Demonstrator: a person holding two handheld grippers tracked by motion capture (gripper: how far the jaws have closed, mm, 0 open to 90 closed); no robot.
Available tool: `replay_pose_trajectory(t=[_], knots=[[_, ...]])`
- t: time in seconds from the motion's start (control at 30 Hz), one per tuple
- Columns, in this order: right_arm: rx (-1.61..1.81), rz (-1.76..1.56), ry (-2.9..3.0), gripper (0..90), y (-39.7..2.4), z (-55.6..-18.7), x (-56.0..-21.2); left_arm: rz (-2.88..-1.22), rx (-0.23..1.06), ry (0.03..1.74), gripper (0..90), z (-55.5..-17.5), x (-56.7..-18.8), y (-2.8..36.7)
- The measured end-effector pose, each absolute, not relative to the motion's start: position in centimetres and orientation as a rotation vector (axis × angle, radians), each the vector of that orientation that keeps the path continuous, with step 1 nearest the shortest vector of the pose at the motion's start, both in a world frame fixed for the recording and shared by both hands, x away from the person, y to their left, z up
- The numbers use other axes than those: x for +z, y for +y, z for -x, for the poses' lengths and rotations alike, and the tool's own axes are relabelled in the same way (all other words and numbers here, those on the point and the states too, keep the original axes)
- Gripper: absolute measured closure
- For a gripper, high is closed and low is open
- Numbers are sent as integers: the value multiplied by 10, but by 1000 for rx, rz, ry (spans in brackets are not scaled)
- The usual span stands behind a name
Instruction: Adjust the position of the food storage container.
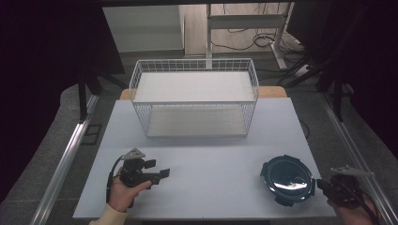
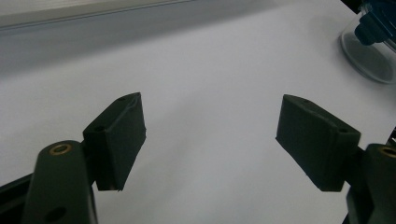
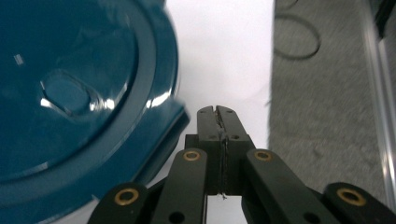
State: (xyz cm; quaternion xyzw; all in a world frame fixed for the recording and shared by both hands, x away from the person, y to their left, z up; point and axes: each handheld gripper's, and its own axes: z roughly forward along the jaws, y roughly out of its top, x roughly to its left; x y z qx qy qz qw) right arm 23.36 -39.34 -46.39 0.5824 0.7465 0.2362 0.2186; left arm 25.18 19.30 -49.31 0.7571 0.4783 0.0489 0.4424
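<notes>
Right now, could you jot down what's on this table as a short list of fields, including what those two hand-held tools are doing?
surface: white table
far side: white wire basket, nothing in it
near right: round dark blue plastic lid with clips, lying flat
left gripper: open, holding nothing, above the bare table
right gripper: shut, holding nothing, close beside the lid's right edge
contact with lid: cannot tell
</notes>
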Motion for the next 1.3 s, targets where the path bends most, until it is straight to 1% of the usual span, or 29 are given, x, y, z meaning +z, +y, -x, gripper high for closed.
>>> replay_pose_trajectory(t=[0.17, 0.53, 0.63, 0.93, 1.3], knots=[[622, -1650, 2125, 895, -392, -235, -472, -1894, 128, 1177, 241, -252, -494, 191], [541, -1686, 2141, 900, -382, -237, -473, -1895, 141, 1176, 247, -252, -494, 191], [519, -1678, 2158, 900, -374, -238, -473, -1894, 144, 1180, 250, -252, -494, 191], [603, -1605, 2256, 900, -345, -242, -475, -1892, 142, 1186, 254, -253, -495, 192], [634, -1557, 2264, 900, -325, -255, -475, -1894, 134, 1190, 256, -254, -497, 192]])
